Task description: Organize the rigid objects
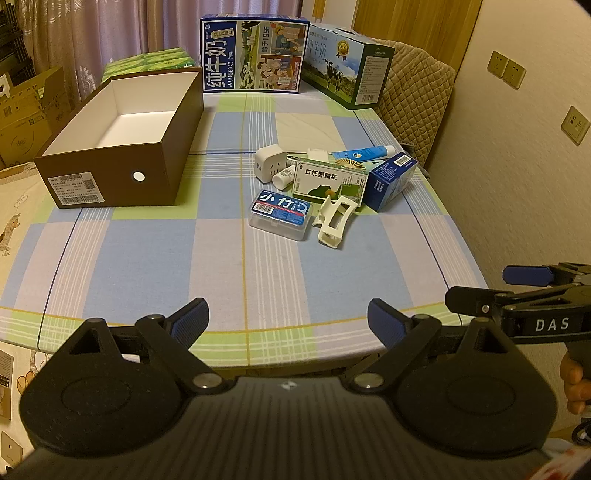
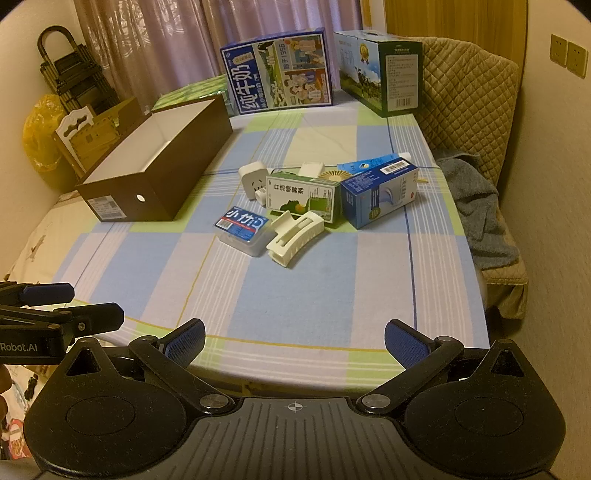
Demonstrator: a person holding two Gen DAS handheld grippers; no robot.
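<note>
The rigid objects cluster right of centre on your checked tablecloth (image 1: 147, 266): a clear floss-pick case (image 1: 281, 215) touching a cream hair claw (image 1: 335, 220), a green spray carton (image 1: 328, 181) behind them, a blue carton (image 1: 392, 181) on its right, a white plug adapter (image 1: 269, 165), a small white bottle (image 1: 283, 177) and a blue tube (image 1: 364, 152). The open brown box (image 1: 122, 147) stands apart, left. Your left gripper (image 1: 286, 321) and right gripper (image 2: 293, 341) hover released over the near edge, holding nothing.

Premises were a home: curtains (image 1: 122, 29), quilted sofa cover (image 2: 465, 92), checked cloth on the counter (image 1: 221, 258), milk cartons (image 1: 255, 55).
</note>
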